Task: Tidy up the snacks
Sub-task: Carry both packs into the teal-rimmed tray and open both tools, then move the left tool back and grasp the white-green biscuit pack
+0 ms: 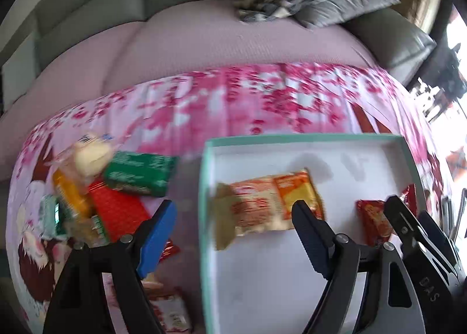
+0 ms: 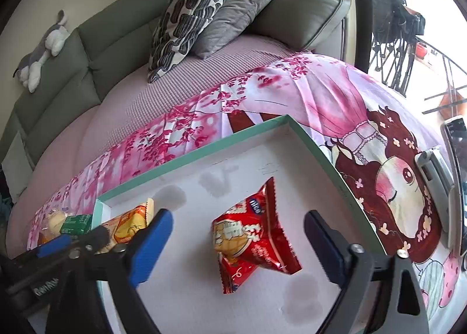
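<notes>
Right wrist view shows the right gripper spread apart above the red snack packet mid-tray, seemingly just deposited; left gripper, likewise apart, straddles the tray's left edge beside the orange packet.

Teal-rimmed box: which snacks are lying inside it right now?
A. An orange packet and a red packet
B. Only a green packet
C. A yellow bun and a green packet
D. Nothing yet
A. Inside the box, the orange packet lies near its left wall and the red packet lies on the white floor between the open right gripper fingers; the green packet sits outside on the cloth.
</notes>
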{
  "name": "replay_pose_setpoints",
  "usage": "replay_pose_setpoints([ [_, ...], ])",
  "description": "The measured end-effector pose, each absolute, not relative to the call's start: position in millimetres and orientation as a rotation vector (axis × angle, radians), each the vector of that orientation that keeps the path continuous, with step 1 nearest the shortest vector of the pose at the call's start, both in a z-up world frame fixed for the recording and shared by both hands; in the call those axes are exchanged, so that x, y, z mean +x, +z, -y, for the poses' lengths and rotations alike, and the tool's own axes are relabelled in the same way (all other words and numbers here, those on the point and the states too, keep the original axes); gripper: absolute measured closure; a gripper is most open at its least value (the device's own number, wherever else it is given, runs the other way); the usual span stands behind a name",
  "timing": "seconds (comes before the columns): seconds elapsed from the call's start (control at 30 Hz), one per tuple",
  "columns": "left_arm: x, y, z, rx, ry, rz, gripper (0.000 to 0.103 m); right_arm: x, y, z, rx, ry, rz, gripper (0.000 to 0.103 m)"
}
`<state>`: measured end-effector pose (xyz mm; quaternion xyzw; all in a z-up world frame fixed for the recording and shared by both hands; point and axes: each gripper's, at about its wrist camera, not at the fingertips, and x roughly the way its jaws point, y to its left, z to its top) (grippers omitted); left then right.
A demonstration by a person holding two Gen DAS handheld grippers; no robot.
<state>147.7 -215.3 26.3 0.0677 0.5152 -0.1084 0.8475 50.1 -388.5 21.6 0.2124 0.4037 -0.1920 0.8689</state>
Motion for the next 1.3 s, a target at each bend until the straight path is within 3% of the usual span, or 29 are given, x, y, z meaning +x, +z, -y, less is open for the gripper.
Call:
replay_pose_setpoints([
  [0.03, 148, 28, 209, 0.138, -0.203, -1.081, 0.006, 50, 22, 388, 0.441, -0.398, -0.842, 0.0],
  [0.07, 149, 28, 204, 0.137, -0.182, -1.076, 0.005, 51, 22, 387, 0.437, -0.393, -0.843, 0.0],
  [0.8, 109, 24, 55, -0.009, 0.105, -1.045, 0.004, 34, 44, 347, 0.454, -0.292, -0.814, 0.0],
  [1.3, 70, -5, -24, -0.127, 0.246, -1.137, 0.005, 18, 44, 257, 0.315, -0.165, -0.854, 0.0],
])
